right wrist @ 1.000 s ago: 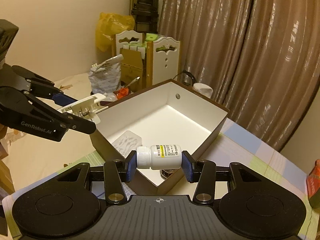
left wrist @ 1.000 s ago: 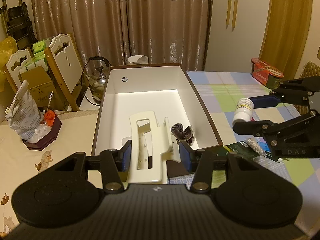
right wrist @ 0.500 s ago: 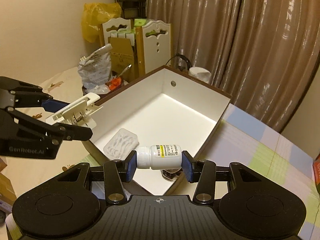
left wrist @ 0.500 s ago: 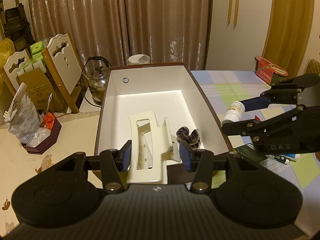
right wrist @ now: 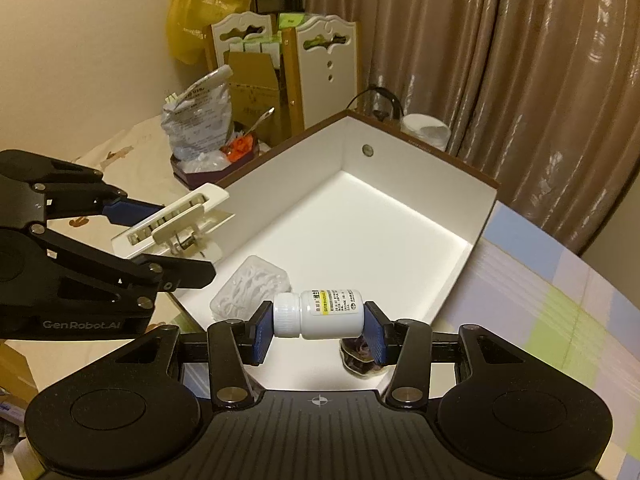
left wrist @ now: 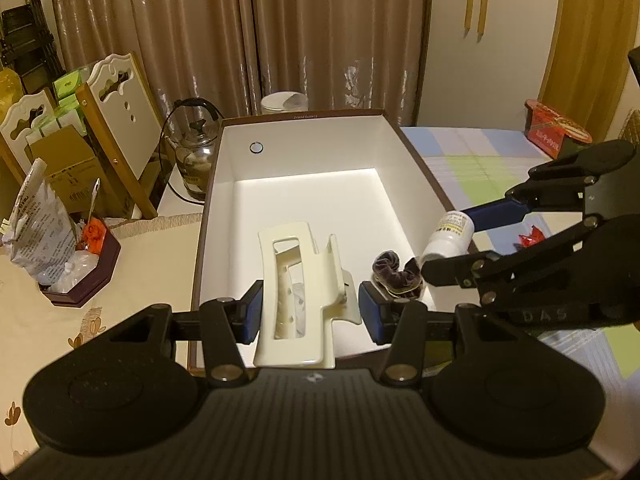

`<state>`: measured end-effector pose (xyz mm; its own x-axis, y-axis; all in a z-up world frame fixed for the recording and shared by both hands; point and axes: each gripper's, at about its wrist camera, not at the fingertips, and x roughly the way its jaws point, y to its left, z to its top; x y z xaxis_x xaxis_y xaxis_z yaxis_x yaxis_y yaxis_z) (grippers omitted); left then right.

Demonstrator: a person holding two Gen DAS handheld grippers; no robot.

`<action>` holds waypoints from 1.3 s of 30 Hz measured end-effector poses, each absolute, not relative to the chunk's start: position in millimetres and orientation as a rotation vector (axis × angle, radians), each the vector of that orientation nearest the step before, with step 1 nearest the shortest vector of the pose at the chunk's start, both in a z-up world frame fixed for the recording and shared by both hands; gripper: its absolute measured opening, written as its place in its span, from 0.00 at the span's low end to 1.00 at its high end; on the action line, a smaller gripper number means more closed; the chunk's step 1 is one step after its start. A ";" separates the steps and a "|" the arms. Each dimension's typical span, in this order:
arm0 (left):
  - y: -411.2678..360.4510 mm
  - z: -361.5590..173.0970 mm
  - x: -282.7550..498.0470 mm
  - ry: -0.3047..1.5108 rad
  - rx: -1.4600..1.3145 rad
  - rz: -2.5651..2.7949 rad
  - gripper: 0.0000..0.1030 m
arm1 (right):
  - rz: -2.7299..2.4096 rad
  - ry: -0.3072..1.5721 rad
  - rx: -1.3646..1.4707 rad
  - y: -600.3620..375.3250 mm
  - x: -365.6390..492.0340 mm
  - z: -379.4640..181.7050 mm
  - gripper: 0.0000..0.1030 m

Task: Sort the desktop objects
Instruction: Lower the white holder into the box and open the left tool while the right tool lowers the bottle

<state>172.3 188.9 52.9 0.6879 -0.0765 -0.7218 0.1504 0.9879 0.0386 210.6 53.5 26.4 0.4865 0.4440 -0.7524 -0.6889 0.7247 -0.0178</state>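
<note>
**Both loads over the box**

Curtained room, bench w/ open box (left wrist: pixel 416 168). Left gripper (left wrist: pixel 308 312) pinches clip (left wrist: pixel 298 280) above box's near end; right gripper (right wrist: pixel 318 330) pinches bottle (right wrist: pixel 320 314) there too. Lower both inside box, clear of scrunchie (left wrist: pixel 396 270), before letting go.

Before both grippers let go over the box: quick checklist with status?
1. Left gripper clamped on the hair clip: ok.
2. Right gripper clamped on the pill bottle, lying sideways: ok.
3. Both items above the box opening: ok.
4. Bare floor left in the box: ok.
5. Scrunchie and plastic pack clear of the drop spots: cannot tell.
</note>
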 end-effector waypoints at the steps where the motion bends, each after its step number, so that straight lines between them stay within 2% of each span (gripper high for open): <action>1: 189.6 51.1 175.1 0.807 0.098 -0.128 0.43 | 0.707 0.809 -0.339 54.9 213.2 24.3 0.45; 24: 190.3 13.0 222.0 0.899 0.145 -0.161 0.43 | 0.714 0.906 -0.331 63.3 244.3 -11.1 0.45; 39: 197.0 3.2 234.7 0.896 0.108 -0.173 0.44 | 0.708 0.933 -0.347 63.9 248.3 -26.5 0.45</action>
<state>234.7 197.0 3.2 0.6123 -0.1045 -0.7837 0.1943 0.9807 0.0211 248.3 63.9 -26.5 0.3957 0.4016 -0.8259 -0.6872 0.7261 0.0238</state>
